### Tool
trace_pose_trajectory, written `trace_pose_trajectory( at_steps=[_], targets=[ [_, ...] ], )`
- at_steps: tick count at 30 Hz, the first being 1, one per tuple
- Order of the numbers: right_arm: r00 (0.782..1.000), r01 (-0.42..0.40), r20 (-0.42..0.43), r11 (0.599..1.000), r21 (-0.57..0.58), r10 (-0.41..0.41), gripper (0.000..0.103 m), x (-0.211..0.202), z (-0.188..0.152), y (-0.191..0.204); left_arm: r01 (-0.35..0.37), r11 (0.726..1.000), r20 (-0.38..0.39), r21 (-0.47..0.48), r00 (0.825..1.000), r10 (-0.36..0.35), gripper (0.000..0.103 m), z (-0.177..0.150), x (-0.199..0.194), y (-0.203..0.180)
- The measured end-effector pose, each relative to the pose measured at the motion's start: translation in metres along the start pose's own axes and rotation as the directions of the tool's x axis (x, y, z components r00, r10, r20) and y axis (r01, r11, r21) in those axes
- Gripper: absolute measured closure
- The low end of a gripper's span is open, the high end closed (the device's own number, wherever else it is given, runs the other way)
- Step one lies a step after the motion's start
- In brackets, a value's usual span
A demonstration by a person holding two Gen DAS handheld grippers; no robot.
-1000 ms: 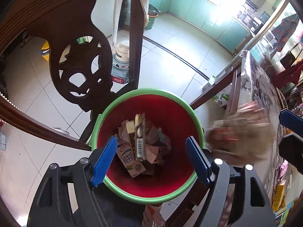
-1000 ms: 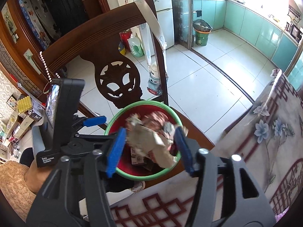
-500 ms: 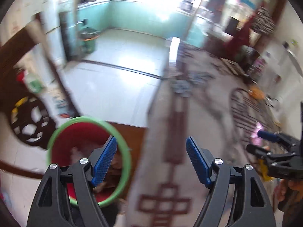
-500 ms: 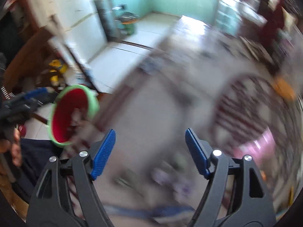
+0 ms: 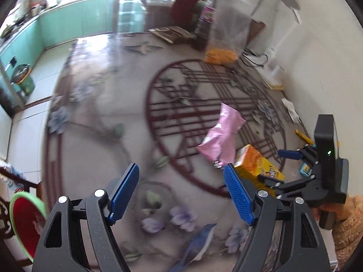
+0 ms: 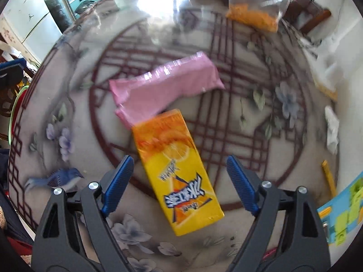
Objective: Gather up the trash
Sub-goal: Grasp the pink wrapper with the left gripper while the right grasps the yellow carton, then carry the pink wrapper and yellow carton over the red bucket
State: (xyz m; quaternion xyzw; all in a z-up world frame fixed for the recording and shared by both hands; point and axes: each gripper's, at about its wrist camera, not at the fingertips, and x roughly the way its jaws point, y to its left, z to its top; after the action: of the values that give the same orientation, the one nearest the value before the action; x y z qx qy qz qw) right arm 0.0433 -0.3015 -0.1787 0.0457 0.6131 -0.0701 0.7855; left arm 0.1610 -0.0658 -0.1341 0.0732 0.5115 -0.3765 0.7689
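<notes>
Both grippers have swung from the bin (image 5: 25, 222), now at lower left, to the table (image 6: 95, 158). Left gripper (image 5: 181, 195) gapes empty. Right gripper (image 6: 179, 183) is opening above the carton (image 6: 179, 172), mid-frame; pink wrapper (image 6: 163, 88) just above.

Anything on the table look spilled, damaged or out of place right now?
No spill shows. The pink wrapper lies crumpled mid-table, its end under or against the orange juice carton lying flat on its side. Both are loose litter, not binned. The right gripper hovers above the carton, jaws opening, touching nothing.
</notes>
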Motion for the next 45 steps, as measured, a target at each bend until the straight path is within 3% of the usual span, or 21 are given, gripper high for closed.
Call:
trace_pose_trajectory(
  at_steps=[3,6,11,18,20,23,24,25,29,37,41,45],
  targets=[
    [0.999,-0.041,-0.025,0.999,0.034,0.042,0.024,0.012,-0.009,-0.005,0.041,0.999,-0.047,0.024,0.998,-0.04,0.03,0.012,0.025,-0.023],
    [0.996,-0.075,-0.048,0.995,0.062,0.078,0.037,0.022,-0.017,-0.007,0.051,0.996,-0.091,0.078,0.995,-0.044,0.03,0.022,0.052,-0.048],
    [0.99,-0.136,-0.012,0.974,0.182,0.141,0.04,0.018,-0.032,-0.024,0.06,0.991,-0.144,0.121,0.989,-0.043,0.03,0.036,0.09,-0.076],
    [0.994,-0.109,0.068,0.925,0.363,0.09,0.04,-0.015,-0.055,-0.055,0.034,0.984,-0.219,0.175,0.976,0.005,0.031,0.043,0.144,-0.095],
    [0.992,-0.114,0.094,0.919,0.377,0.084,0.04,-0.027,-0.059,-0.058,0.023,0.983,-0.236,0.184,0.972,0.021,0.039,0.04,0.155,-0.097],
    [0.989,-0.123,0.125,0.916,0.381,0.081,0.04,-0.041,-0.061,-0.051,-0.006,0.976,-0.215,0.22,0.975,0.054,0.066,0.037,0.157,-0.099],
    [0.988,-0.127,0.132,0.916,0.38,0.082,0.04,-0.044,-0.059,-0.048,-0.001,0.974,-0.22,0.227,0.974,0.052,0.081,0.036,0.156,-0.099],
    [0.987,-0.13,0.136,0.917,0.377,0.084,0.04,-0.046,-0.058,-0.045,0.008,0.974,-0.225,0.225,0.973,0.044,0.086,0.035,0.154,-0.096],
    [0.984,-0.142,0.153,0.924,0.354,0.092,0.04,-0.054,-0.052,-0.031,0.003,0.98,-0.185,0.197,0.982,0.035,0.092,0.03,0.129,-0.079],
    [0.972,-0.165,0.205,0.953,0.253,0.114,0.046,-0.067,-0.014,0.011,-0.015,0.999,-0.03,0.031,0.999,0.016,0.093,0.007,0.023,-0.015],
    [0.965,-0.174,0.224,0.97,0.168,0.135,0.046,-0.075,0.006,0.04,-0.104,0.994,0.056,-0.025,0.993,0.105,0.093,-0.018,-0.03,0.02],
    [0.959,-0.186,0.233,0.979,0.079,0.163,0.046,-0.079,0.026,0.074,-0.145,0.975,0.096,-0.166,0.982,0.163,0.093,-0.043,-0.067,0.063]
  ],
)
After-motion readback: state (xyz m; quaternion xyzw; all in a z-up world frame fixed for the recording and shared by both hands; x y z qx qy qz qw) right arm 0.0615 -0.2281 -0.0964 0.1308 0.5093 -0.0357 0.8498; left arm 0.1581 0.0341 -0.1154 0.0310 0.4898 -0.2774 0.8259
